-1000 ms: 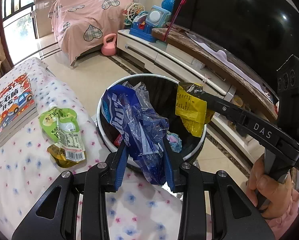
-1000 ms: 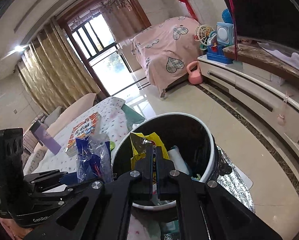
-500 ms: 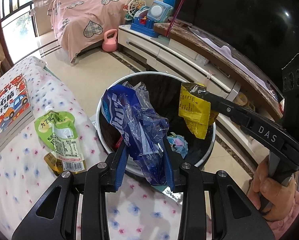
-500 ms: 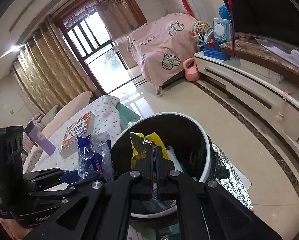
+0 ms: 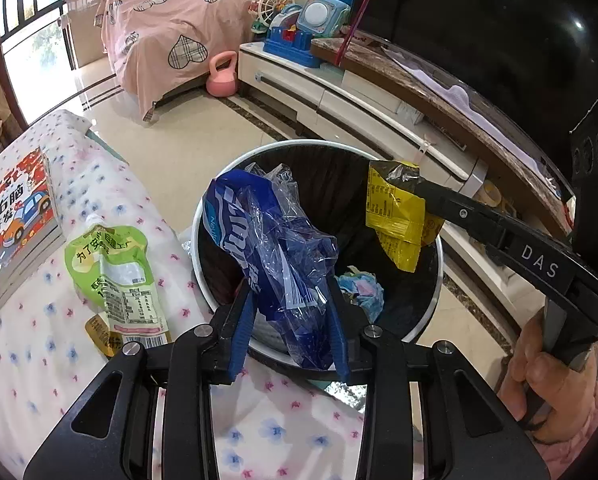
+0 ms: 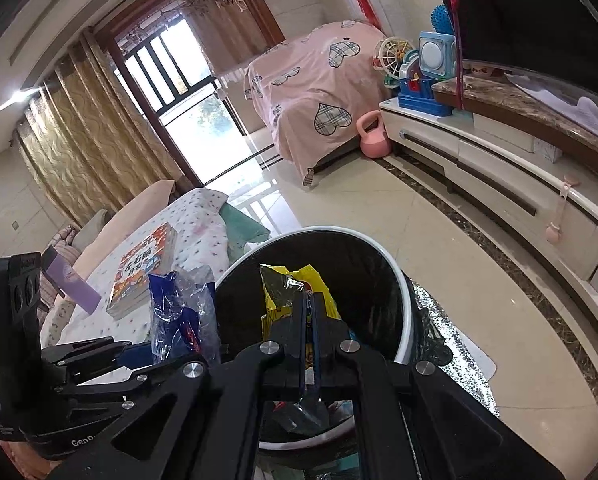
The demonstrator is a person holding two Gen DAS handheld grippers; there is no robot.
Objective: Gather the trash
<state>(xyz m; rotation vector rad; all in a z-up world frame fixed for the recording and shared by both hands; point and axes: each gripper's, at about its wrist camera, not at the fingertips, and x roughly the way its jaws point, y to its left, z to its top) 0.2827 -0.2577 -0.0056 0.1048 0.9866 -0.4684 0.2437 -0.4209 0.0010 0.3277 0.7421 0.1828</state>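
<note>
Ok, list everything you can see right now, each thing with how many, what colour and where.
trash bin: one, black with white rim, on the floor by the bed
blue wrapper: one, blue and clear, over the bin
yellow wrapper: one, yellow, over the bin
green pouch: one, green and white, on the bedspread left of the bin
book: one, red and white cover, on the bedspread
kettlebell: one, pink, on the floor by the TV cabinet
left claw: shut on blue wrapper
right claw: shut on yellow wrapper
</note>
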